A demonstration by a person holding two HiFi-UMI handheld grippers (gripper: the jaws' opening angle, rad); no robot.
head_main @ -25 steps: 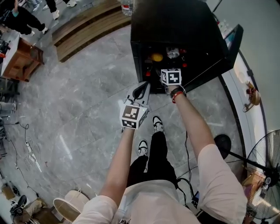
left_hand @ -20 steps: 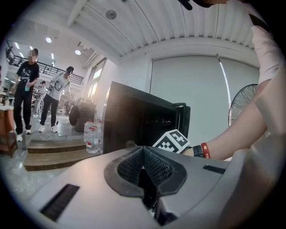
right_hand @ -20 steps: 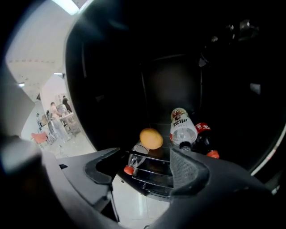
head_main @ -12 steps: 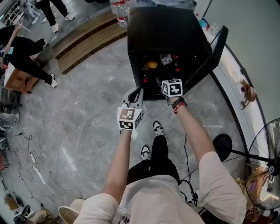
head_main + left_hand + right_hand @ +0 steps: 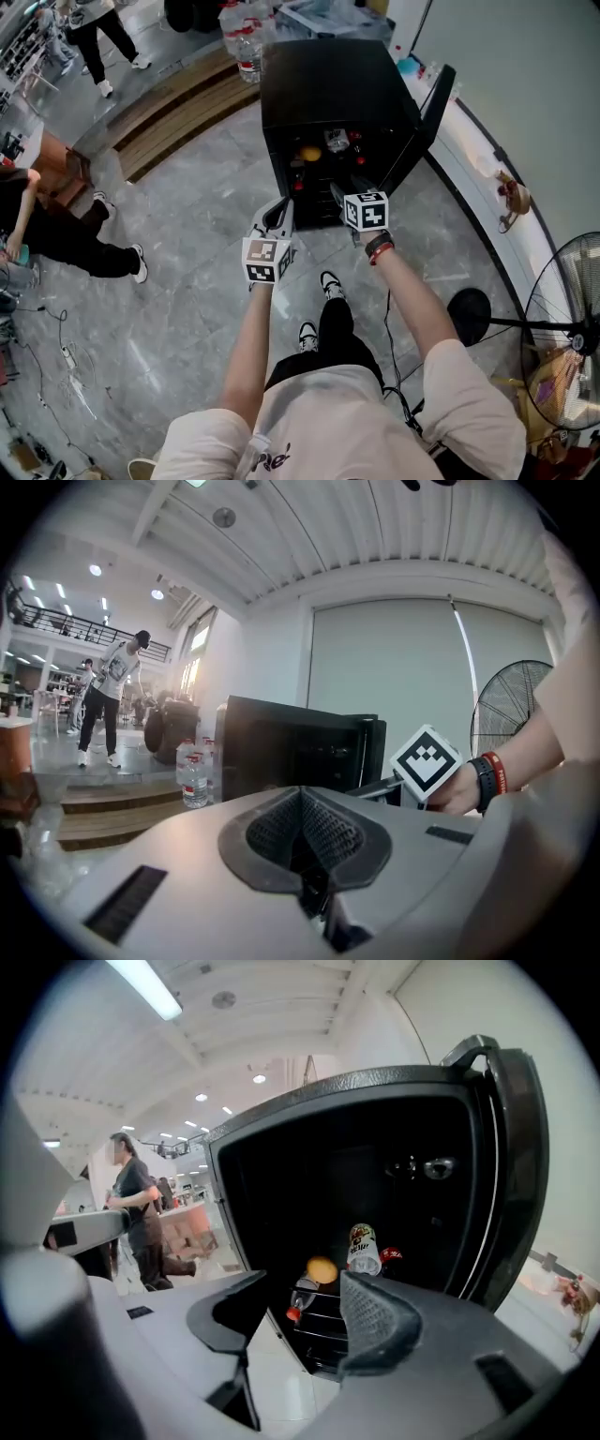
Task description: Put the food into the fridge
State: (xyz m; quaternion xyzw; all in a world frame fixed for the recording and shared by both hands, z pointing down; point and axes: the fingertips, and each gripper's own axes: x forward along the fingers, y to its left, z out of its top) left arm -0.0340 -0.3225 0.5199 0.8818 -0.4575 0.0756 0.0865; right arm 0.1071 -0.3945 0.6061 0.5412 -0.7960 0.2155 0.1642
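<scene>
The fridge (image 5: 328, 84) is a boxy black cabinet with a matte top; it stands straight ahead of the right gripper (image 5: 300, 1312), and its door (image 5: 429, 112) is swung open to that gripper's right; the floor (image 5: 187, 234) below is glossy grey veined stone; past the right gripper's tips, on a black wire shelf (image 5: 323, 1324) in the dark cavity, sit a round orange fruit (image 5: 322, 1268), a tilted printed can (image 5: 364, 1246) and a clear bottle (image 5: 302, 1297) with a red cap; its ribbed dark pads stand partly apart, having just been closing, with nothing between them and touching nothing; the left gripper (image 5: 302, 832), beside it and short of the fridge, has its ribbed pads pressed together, empty
</scene>
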